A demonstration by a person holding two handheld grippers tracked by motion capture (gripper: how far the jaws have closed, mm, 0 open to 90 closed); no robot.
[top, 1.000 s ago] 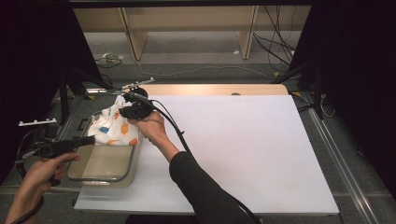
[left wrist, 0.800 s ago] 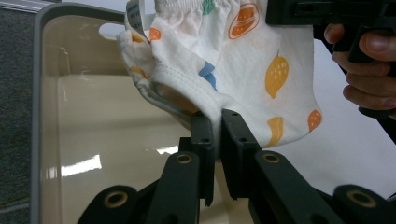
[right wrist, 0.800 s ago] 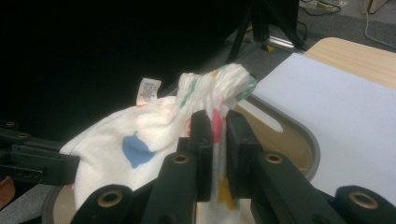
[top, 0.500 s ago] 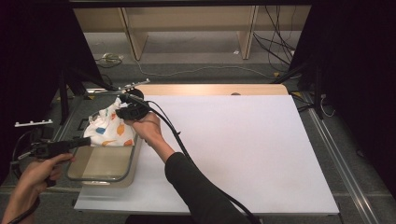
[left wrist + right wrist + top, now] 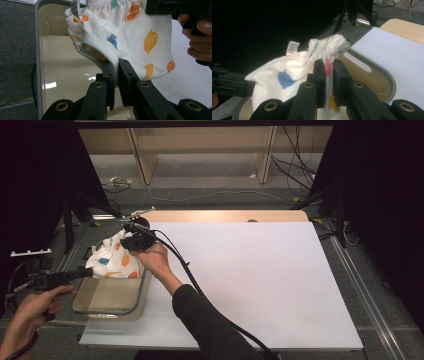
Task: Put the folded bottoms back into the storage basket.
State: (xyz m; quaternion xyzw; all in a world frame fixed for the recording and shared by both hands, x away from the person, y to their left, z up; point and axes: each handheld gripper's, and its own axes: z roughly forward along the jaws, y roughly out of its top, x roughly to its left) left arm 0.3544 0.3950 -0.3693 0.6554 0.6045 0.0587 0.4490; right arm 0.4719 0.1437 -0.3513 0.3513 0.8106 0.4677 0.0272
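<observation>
Left gripper (image 5: 114, 72) is pinching a lower seam of the garment (image 5: 130, 37), jaws pressed together with a fold of cloth between them. Right gripper (image 5: 327, 72) is clamping the gathered waistband end of the same garment, jaws likewise closed on fabric. In the high view both grippers, left (image 5: 82, 273) and right (image 5: 131, 241), are holding the garment (image 5: 114, 261) stretched between them, lifted above the far end of the tray (image 5: 87, 307).

Progress, as a judgement: the garment is being carried in a two-point hold and is hanging over the tray, not lying in it; the tray floor below is showing bare and glossy. Grasping looks done. Whether the cloth is going into the tray or coming out cannot be told. Lowering or carrying clear, then releasing, is what is left.

A small label (image 5: 292, 47) is sticking up from the waistband.

Surface: the tray is sitting at the left edge of a white sheet (image 5: 250, 280), partly overhanging it. The sheet is covering most of a wooden table (image 5: 225, 215), whose far strip is showing.

Room: grey floor (image 5: 210, 185) beyond the table, cables (image 5: 295, 175) trailing over it, pale wooden furniture legs (image 5: 142, 160) at the back, dark curtains (image 5: 380, 195) standing at both sides.
</observation>
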